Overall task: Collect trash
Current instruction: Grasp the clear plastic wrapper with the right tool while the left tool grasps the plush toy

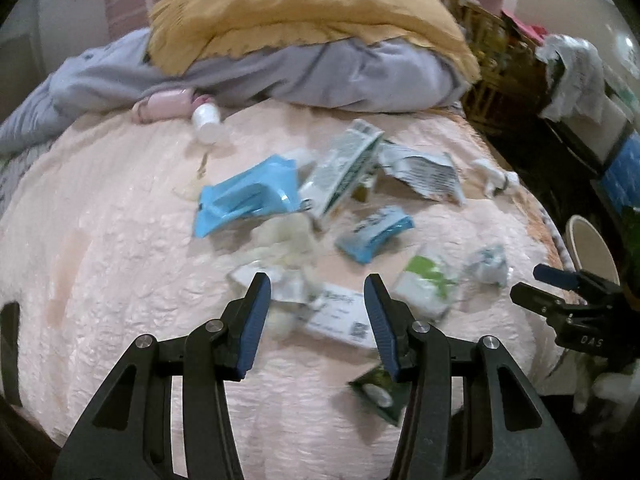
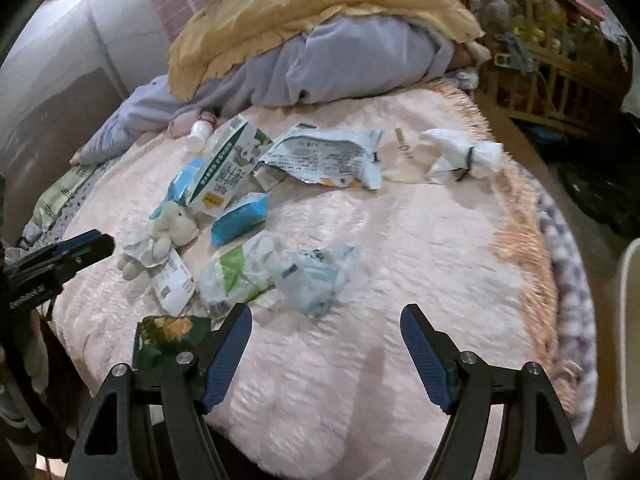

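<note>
Trash lies scattered on a pink bedspread: a blue wipes pack, a white-green carton, a torn silvery bag, a small blue pack, a green-white wrapper, crumpled clear plastic, a white label slip and a dark green snack bag. My left gripper hovers open over the label slip, holding nothing. My right gripper is open and empty, just short of the clear plastic. Each gripper shows at the edge of the other's view.
A small plush toy and a white bottle lie among the trash, and a knotted white bag sits further right. A yellow pillow on a lavender blanket closes the far side. A pale bin stands beside the bed.
</note>
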Demonstrator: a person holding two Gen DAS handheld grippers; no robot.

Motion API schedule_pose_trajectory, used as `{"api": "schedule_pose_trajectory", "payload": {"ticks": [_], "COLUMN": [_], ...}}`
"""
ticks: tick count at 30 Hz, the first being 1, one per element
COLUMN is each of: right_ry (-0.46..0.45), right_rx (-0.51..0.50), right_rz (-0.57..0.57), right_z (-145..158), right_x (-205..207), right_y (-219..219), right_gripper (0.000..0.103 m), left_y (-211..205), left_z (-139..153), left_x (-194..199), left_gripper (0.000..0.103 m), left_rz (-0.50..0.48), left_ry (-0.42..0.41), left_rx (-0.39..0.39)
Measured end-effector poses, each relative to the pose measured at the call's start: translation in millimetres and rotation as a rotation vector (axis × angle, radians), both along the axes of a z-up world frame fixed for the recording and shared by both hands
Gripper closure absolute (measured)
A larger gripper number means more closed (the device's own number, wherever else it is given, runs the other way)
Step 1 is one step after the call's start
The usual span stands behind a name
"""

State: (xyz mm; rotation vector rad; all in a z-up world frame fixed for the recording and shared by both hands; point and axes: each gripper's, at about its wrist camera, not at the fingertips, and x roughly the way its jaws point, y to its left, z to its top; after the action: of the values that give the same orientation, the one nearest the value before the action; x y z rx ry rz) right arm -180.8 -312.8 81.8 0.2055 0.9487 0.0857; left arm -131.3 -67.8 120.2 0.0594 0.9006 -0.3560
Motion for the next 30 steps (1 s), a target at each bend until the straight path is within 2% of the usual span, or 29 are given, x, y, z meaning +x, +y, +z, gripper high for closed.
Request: {"api": "schedule_pose_trajectory", "payload": {"ticks": [4, 8, 16, 18, 19, 20, 22, 26, 30], "right_ry": [0.011, 0.018, 0.013, 0.004, -0.006, -0.009, -0.012, -0.041, -0.082], "right_rx": [-0.001, 0.002, -0.015, -0.029, -0.04, -0.037, -0.007, -0.005, -0.009], "right_rz": [-0.006, -0.005, 0.005, 0.01, 0.013, 0.016, 0.02, 0.044, 0.056], "right_z": [-8.5, -14.6, -24.8, -25.9, -26.4, -26.8, -26.6, -14.7, 2.2], "right_x": [16.8, 30.8, 42.5, 41.6, 40.6, 39.9, 37.7, 27.7, 16.8], "right_y": [2.3, 3.5, 6.0, 7.8, 8.8, 9.1, 8.1, 9.9, 10.3], "right_gripper": [0.027, 0.026, 0.026, 0.031, 0.046, 0.056, 0.061, 0.066, 0.067], "left_y": [16.1, 18.3, 8.5, 9.0, 10.2, 11.1, 14.8, 18.8, 19.1], "left_z": [-14.6, -30.1, -52.9, -56.1, -57.7, -57.9, -54.7, -46.3, -30.1], "left_x": [20.4, 42.2, 66.1, 68.6, 68.6, 68.5, 65.3, 59.4, 47.1], "left_gripper": [0.056, 0.055, 0.055, 0.057, 0.064, 0.068, 0.085, 0.088, 0.089], "left_rz": [0.038, 0.063, 0.056, 0.048, 0.042, 0.041, 0.045, 0.031, 0.012], "left_ry": [0.047, 0.075, 0.075, 0.09, 0.099, 0.101, 0.091, 0.109, 0.076], "left_rx": [-0.056, -0.074, -0.016, -0.013, -0.023, -0.028, -0.035, -0.066, -0.07]}}
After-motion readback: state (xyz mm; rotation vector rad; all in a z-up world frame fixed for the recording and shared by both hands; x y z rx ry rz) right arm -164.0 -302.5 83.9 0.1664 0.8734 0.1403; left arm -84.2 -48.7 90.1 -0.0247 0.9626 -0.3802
